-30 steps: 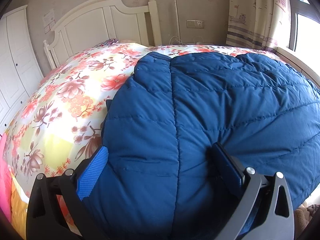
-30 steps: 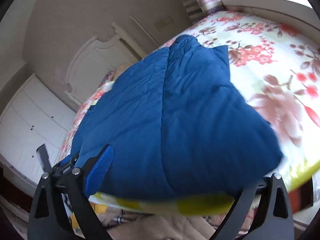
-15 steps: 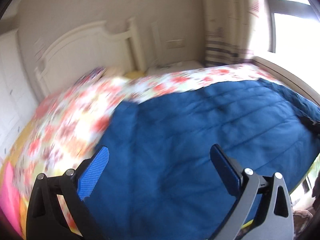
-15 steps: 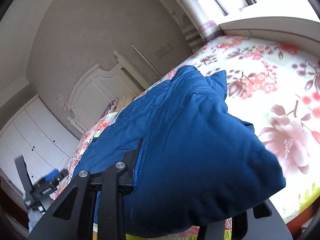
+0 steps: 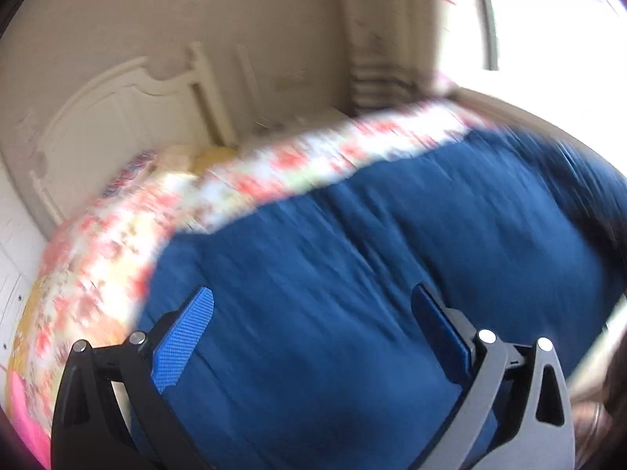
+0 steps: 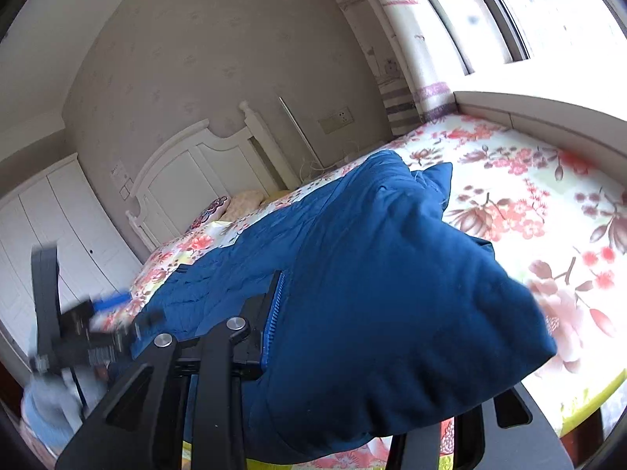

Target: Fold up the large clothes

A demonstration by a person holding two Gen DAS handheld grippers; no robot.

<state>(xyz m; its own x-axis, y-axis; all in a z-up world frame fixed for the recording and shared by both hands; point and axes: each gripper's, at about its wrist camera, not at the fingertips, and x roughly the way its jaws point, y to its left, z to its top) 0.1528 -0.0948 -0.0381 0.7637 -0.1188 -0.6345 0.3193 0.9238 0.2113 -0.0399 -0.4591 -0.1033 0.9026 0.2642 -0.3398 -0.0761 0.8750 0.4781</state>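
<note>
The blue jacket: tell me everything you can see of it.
The jacket is deep blue, puffy and quilted with stitched seams, apparently padded fabric. It lies on the floral bedspread, stretching toward the headboard. The right gripper is shut on its near corner, lifting a bulging fold above the bed's edge. In the blurred left wrist view, the left gripper hangs open over the jacket, and contact cannot be judged there.

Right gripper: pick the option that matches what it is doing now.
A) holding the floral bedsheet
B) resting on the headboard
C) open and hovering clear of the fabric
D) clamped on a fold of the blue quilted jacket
D: in the right wrist view the right gripper has its fingers drawn together, with a bunched fold of the blue quilted jacket pinched between them and lifted above the floral bedsheet.
</note>
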